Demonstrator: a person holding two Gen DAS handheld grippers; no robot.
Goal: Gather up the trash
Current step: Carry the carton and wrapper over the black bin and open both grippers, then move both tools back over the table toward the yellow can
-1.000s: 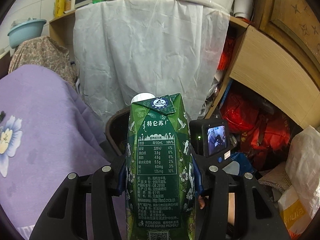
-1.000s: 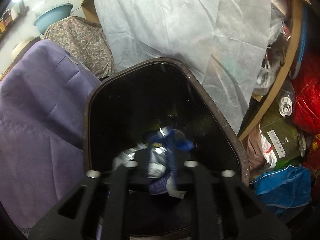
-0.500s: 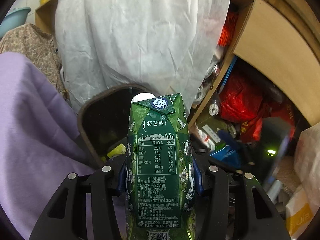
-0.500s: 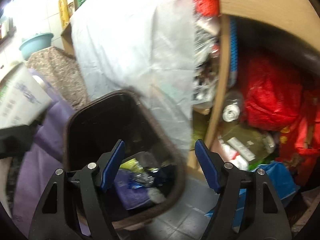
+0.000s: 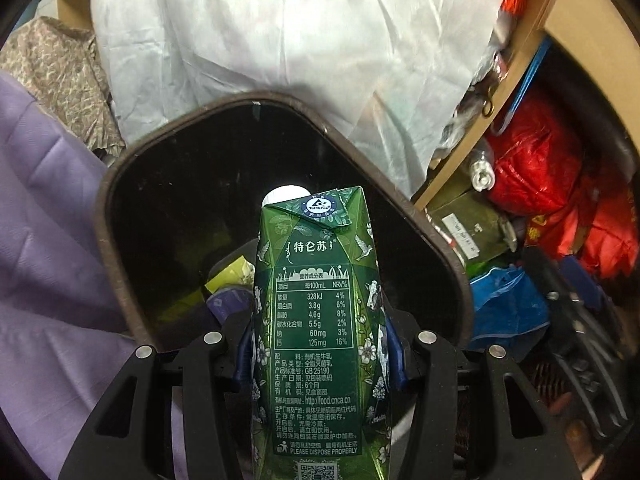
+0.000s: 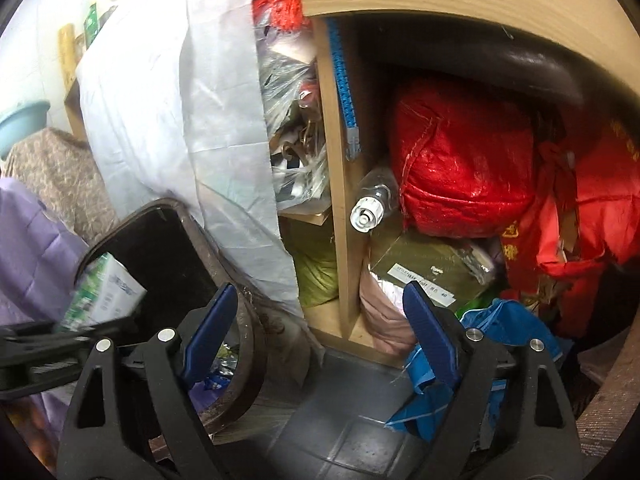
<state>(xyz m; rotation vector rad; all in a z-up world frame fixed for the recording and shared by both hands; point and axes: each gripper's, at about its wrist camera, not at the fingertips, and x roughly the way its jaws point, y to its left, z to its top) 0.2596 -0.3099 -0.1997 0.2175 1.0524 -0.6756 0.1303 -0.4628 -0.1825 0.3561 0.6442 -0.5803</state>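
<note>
The dark brown plastic trash bin with a rounded rim (image 5: 100,216) stands on the grey tiled floor (image 6: 340,432), between the purple cloth (image 5: 44,208) at its left and the wooden shelf unit (image 6: 340,184) at its right, with a white sheet (image 5: 280,40) hanging behind it. Inside the bin, near its bottom, lie a yellow-green wrapper (image 5: 230,276) and a purple wrapper (image 5: 224,302); other contents are too dark to identify. The left gripper (image 5: 320,356) is clamped on the green Tetra Pak milk carton with a white cap (image 5: 320,320); its blue pads press both side faces of the carton's lower half. The carton is upright relative to the fingers and sits over the bin opening, above the near rim. In the right wrist view the same carton (image 6: 104,296) appears at the bin's left edge. The right gripper (image 6: 316,340) is spread wide and holds nothing; its blue pads (image 6: 428,332) touch no object. The shelf compartments hold a clear plastic bottle (image 6: 372,204), a red woven sack (image 6: 464,168) and a crumpled blue bag (image 6: 516,320).
</note>
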